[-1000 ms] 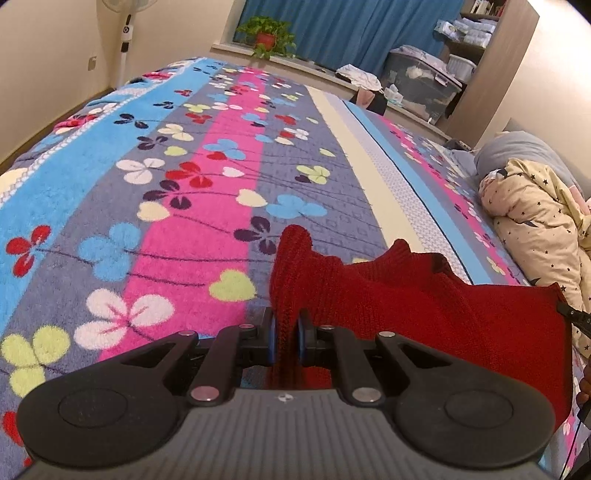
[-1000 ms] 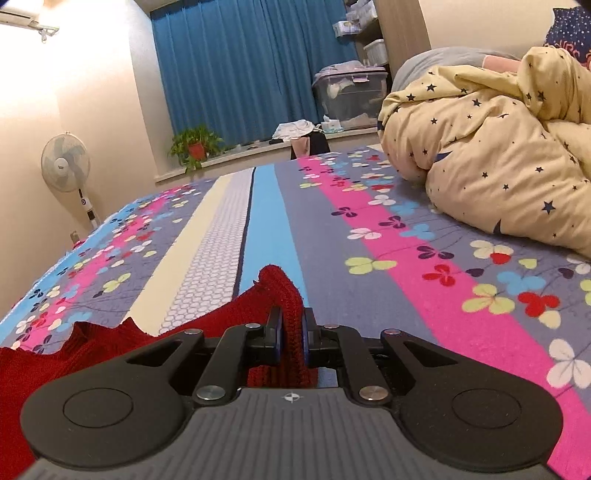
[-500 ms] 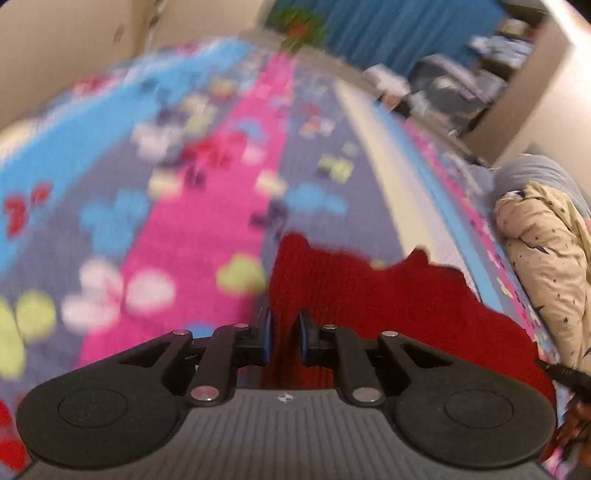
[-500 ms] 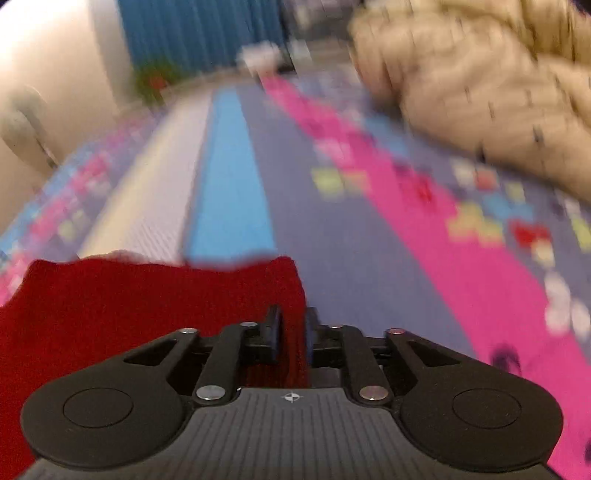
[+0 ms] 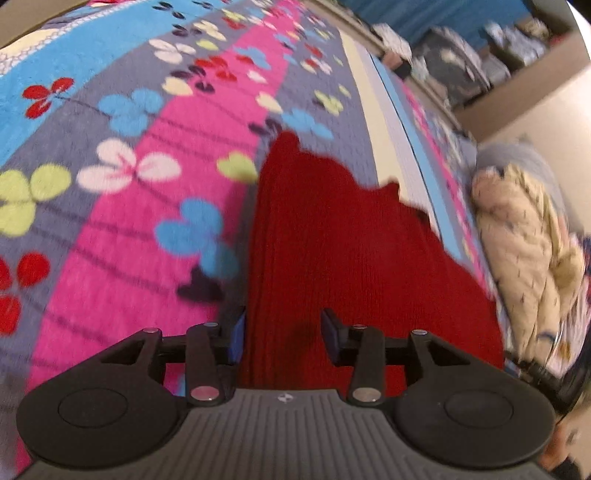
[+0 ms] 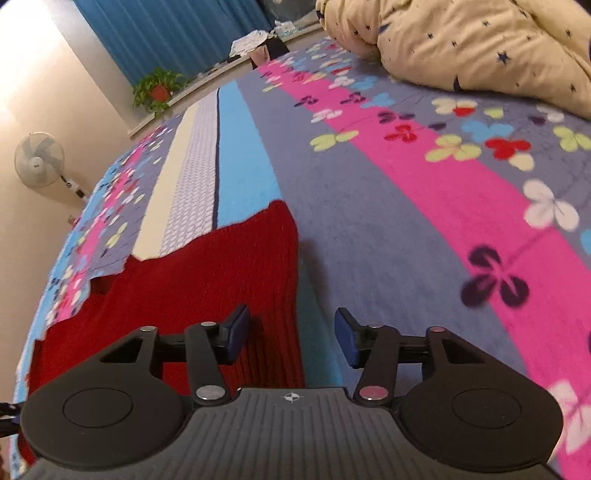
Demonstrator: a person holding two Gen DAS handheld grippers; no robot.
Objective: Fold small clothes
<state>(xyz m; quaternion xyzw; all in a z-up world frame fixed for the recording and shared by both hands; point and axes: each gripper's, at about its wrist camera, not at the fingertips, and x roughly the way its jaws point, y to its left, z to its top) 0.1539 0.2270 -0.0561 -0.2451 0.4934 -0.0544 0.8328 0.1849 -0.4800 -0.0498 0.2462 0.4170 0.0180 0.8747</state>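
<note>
A: Where is the red ribbed knit garment (image 5: 332, 258)?

B: Spread flat on the bed (image 5: 110, 258), on its flower-patterned striped bedspread in pink, grey and blue. One garment edge runs along the pink stripe; the far edge reaches the cream and white stripes.

A: And the left gripper (image 5: 282, 338)?

B: Just above the garment's near left edge. Its jaws stand wide apart, with the knit lying between them and nothing pinched.

A: The right gripper (image 6: 291, 338)?

B: Over the garment's near right edge (image 6: 184, 295). Jaws wide too. The left finger is above the red knit, the right finger above bare bedspread (image 6: 388, 240) beside the garment. Whether either finger touches the fabric, I cannot tell.

A: What else lies near the garment?

B: A crumpled cream quilt with dark stars (image 6: 461, 44), well off to the garment's right. Beyond the garment's far edge: blue curtains (image 6: 177, 33), a potted green plant (image 6: 159, 88) on the sill, and a white standing fan (image 6: 38, 160) by the wall.
</note>
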